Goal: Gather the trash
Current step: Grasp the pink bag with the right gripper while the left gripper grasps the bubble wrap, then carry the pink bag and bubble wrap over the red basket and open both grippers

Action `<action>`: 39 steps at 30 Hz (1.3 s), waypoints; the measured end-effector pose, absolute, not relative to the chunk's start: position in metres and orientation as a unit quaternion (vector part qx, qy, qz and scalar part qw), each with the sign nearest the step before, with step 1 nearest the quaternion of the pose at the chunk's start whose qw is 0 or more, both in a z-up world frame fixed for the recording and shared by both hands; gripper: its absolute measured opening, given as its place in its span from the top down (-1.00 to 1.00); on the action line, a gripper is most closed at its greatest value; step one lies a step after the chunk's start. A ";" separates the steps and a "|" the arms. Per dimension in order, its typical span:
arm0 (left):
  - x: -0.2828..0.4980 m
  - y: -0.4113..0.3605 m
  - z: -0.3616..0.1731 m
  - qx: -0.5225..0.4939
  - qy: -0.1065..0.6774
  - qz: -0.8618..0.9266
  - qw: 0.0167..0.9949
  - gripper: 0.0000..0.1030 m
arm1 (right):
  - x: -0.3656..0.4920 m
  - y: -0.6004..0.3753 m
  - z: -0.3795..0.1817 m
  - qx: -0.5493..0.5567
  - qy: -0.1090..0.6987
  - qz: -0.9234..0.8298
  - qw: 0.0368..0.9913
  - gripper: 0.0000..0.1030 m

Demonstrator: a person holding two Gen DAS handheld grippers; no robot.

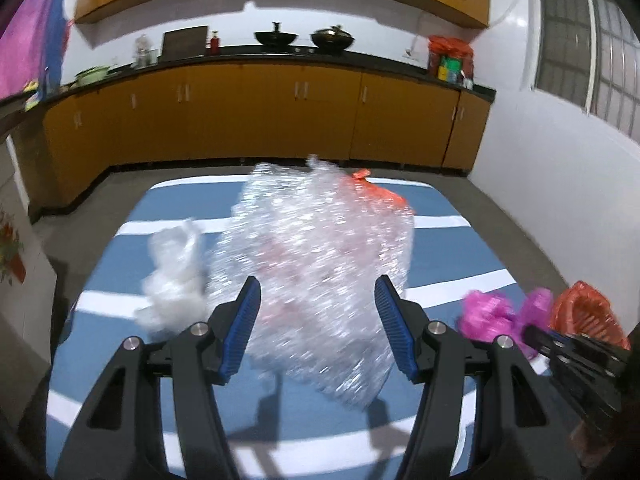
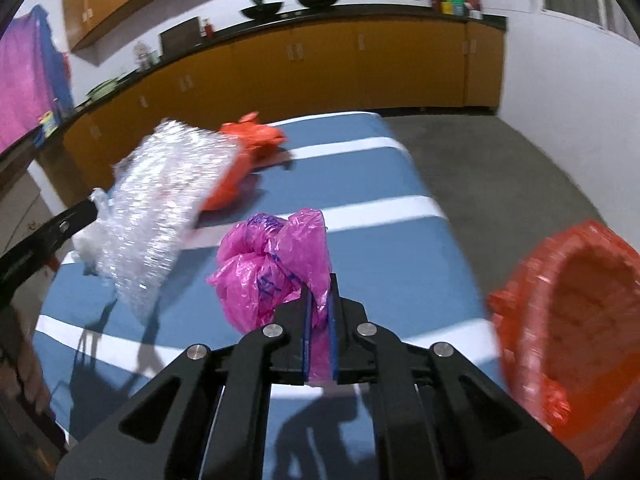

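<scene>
A big crumpled sheet of clear bubble wrap (image 1: 320, 264) hangs between the blue pads of my left gripper (image 1: 318, 292), which is shut on it, jaws wide. In the right wrist view the bubble wrap (image 2: 160, 208) is lifted off the blue striped table (image 2: 400, 248). A white plastic bag (image 1: 172, 280) sits just left of it. My right gripper (image 2: 320, 284) is shut on a crumpled pink plastic bag (image 2: 272, 264) above the table. An orange plastic bag (image 2: 248, 140) lies on the table behind the wrap.
An orange-lined bin (image 2: 568, 320) stands at the table's right edge, close to my right gripper. Yellow cupboards (image 1: 260, 112) with a dark counter and pans run along the far wall. Grey floor (image 2: 500, 168) surrounds the table.
</scene>
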State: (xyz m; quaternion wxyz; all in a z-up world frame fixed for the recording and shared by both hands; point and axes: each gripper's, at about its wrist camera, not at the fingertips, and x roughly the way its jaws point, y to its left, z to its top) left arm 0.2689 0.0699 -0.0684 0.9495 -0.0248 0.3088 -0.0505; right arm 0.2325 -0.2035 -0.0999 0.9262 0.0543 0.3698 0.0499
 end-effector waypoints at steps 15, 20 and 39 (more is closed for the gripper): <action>0.310 0.031 -0.118 0.036 0.377 -0.046 0.924 0.66 | 0.204 -0.246 -0.090 0.102 0.363 0.029 0.926 0.86; 0.302 0.020 -0.116 0.047 0.372 -0.055 0.925 0.73 | 0.196 -0.256 -0.082 0.115 0.353 0.026 0.928 0.86; 0.248 -0.012 -0.071 0.048 0.334 -0.098 0.936 0.76 | 0.159 -0.300 -0.056 0.143 0.313 0.012 0.939 0.86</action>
